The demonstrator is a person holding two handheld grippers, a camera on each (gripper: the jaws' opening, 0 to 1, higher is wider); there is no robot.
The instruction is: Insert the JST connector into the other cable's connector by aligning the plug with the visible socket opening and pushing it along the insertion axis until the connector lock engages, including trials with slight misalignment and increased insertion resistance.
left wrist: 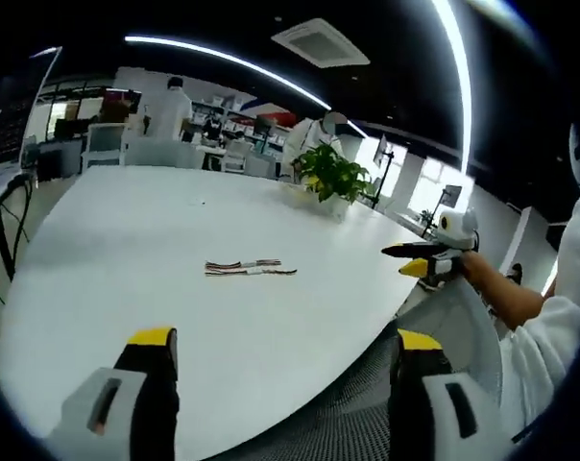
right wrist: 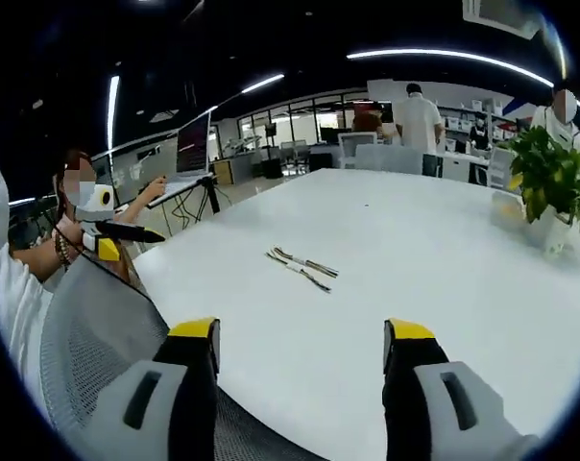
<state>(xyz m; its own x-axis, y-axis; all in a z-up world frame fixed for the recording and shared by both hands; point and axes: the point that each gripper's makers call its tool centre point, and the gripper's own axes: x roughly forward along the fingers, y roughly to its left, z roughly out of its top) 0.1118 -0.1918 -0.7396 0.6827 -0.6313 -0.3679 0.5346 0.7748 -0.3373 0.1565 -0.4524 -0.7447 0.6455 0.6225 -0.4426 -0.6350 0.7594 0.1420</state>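
White tabletop (left wrist: 127, 259) spreads across the middle of the left gripper view, and on it, just above centre, we see the two cables (left wrist: 249, 268) lying side by side, touching nothing else; in the right gripper view the same cables (right wrist: 302, 266) lie near centre. We see the left gripper (left wrist: 282, 348) at the bottom of its frame with jaws spread wide and empty, well short of the cables. The right gripper (right wrist: 302, 331) likewise stands open and empty at the bottom of its frame, with a potted plant (right wrist: 553, 182) at far right.

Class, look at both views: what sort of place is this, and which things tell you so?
Probably an open-plan office or lab. A large white table carries two cables and a potted plant; behind it are desks, a monitor and long ceiling light strips.
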